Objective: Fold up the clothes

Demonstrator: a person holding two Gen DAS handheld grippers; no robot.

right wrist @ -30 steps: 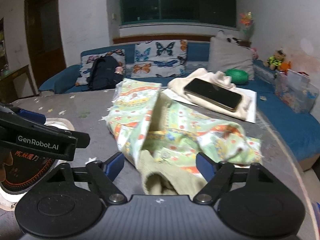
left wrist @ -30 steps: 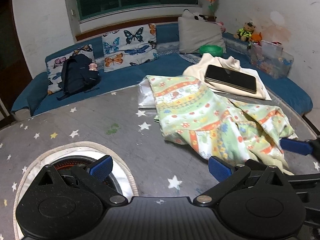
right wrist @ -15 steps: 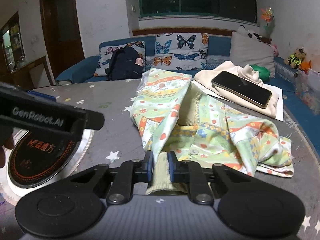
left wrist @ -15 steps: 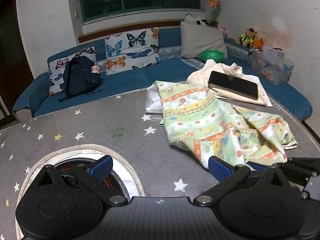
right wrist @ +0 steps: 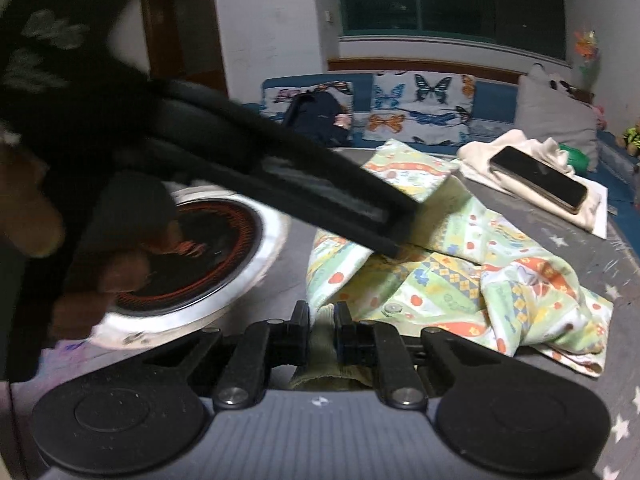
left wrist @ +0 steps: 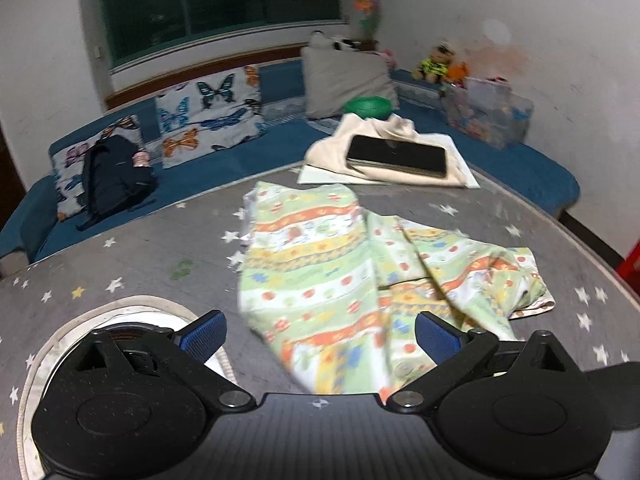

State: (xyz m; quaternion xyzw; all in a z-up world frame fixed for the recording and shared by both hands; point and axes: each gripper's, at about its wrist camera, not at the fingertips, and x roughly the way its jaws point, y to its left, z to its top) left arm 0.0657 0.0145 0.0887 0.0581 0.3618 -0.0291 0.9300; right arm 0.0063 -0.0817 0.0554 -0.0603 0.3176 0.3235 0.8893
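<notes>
A green, yellow and orange patterned child's garment (left wrist: 340, 272) lies crumpled on the grey star-print table (left wrist: 132, 248). My left gripper (left wrist: 320, 332) is open, with the garment's near edge lying between its blue pads. My right gripper (right wrist: 322, 330) is shut on the garment's pale green ribbed cuff (right wrist: 324, 364). The garment (right wrist: 460, 264) spreads away to the right in the right wrist view. The left gripper's black body (right wrist: 280, 176) crosses that view and reaches over the cloth.
A round induction cooker (right wrist: 200, 256) sits in the table at the left. A phone (left wrist: 396, 156) lies on a folded cream cloth (left wrist: 332, 152) at the table's far edge. A blue sofa with butterfly cushions (left wrist: 208, 116), a backpack (left wrist: 112, 176) and a toy box (left wrist: 488, 112) stands behind.
My right gripper closed on the ribbed cuff and keeps hold of it. My left gripper moved right and forward, so the garment's near edge now lies between its open fingers.
</notes>
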